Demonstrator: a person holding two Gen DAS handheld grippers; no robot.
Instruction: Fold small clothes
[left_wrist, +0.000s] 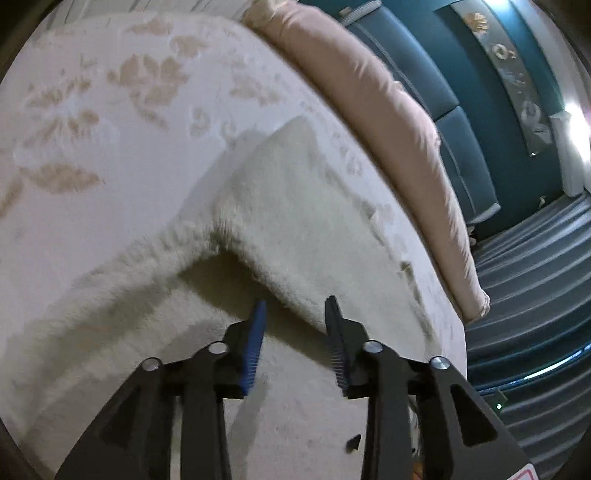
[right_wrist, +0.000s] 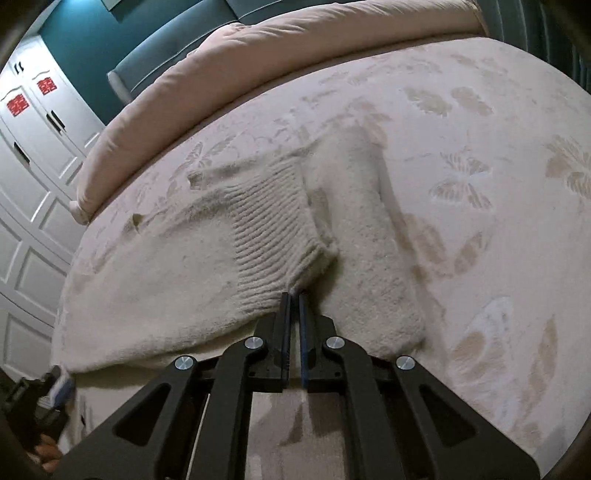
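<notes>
A cream fuzzy sweater (left_wrist: 295, 206) lies on the bed, one part folded over with a raised edge. My left gripper (left_wrist: 296, 304) stands open just above that folded edge; the fabric runs under and between the blue-padded fingertips (left_wrist: 258, 321) without being pinched. In the right wrist view the same sweater (right_wrist: 147, 295) is spread out with its ribbed cuff (right_wrist: 273, 229) drawn to a point. My right gripper (right_wrist: 294, 294) is shut on the tip of that cuff, its jaws nearly together.
The bed carries a cream flower-patterned spread (left_wrist: 110, 129) (right_wrist: 480, 184). A rolled pink duvet (left_wrist: 388, 122) (right_wrist: 258, 55) lines its far side. Beyond it is a teal padded headboard (left_wrist: 424, 70). Striped floor (left_wrist: 535, 295) and white wardrobe doors (right_wrist: 33, 147) flank the bed.
</notes>
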